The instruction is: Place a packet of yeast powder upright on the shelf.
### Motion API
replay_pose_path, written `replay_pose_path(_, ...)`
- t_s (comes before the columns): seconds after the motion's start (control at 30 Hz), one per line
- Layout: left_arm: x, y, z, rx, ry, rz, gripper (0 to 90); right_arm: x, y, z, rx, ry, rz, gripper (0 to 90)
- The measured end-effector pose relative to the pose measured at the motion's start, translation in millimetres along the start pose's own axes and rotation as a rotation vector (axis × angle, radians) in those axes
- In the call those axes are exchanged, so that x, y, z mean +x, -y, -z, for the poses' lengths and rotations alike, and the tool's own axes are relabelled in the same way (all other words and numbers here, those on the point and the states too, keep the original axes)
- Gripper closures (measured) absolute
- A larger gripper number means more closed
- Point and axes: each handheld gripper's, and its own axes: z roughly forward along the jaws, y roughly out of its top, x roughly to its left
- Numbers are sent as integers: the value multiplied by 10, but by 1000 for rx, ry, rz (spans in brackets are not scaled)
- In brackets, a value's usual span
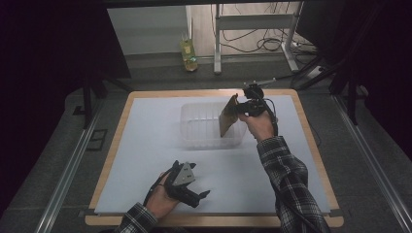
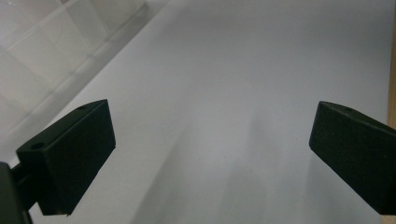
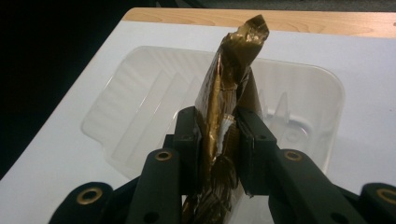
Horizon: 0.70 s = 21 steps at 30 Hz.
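- High view: the right gripper (image 1: 241,108) holds a flat, gold-brown foil packet (image 1: 228,116) upright over the right end of a clear, ribbed plastic tub (image 1: 194,130), which sits toward the far side of the white sheet on the wooden table (image 1: 311,145). The left gripper (image 1: 200,195) rests low near the front edge, well apart from the tub.
- Left gripper view: its two black jaws stand wide apart with nothing between them, above bare white sheet; a corner of the clear tub (image 2: 42,51) shows at upper left.
- Right gripper view: the jaws are clamped on the crinkled packet (image 3: 233,60) near its lower part, its top tilting toward the tub (image 3: 140,112) beyond. The tub looks empty, though glare makes that hard to confirm.
- Step in hand, as I judge it: carrying the packet into the tub. The next move calls for lowering it inside the walls, then letting the jaws part so it drops flat rather than catching on the rim.
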Motion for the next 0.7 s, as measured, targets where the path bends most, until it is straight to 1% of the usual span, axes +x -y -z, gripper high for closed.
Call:
replay_pose_path(0.1,-1,0,-2,0,1,-2,2,-7,13,-98,4,3,-5,714)
replay_pose_path(0.13,-7,3,-7,-5,3,8,2,-17,16,-121,0,0,-11,714)
replay_pose_path(0.27,-6,3,-11,-2,5,8,2,-41,14,-154,-13,-10,-29,712)
replay_pose_path(0.37,-10,1,-14,-1,5,7,2,-34,21,-171,-18,-10,-24,708)
replay_pose_path(0.43,-9,-1,-15,5,7,0,2,-13,28,-193,-26,-8,-12,703)
replay_pose_path(0.47,-14,-3,-15,4,7,-1,2,2,29,-211,-37,14,4,705)
replay_pose_path(0.53,-15,-2,-12,4,7,-1,2,-5,26,-221,-43,37,23,707)
replay_pose_path(0.63,-5,2,-8,3,7,2,2,-32,25,-225,-50,37,13,704)
replay_pose_path(0.7,-1,3,-7,3,8,4,3,-33,24,-223,-48,39,15,700)
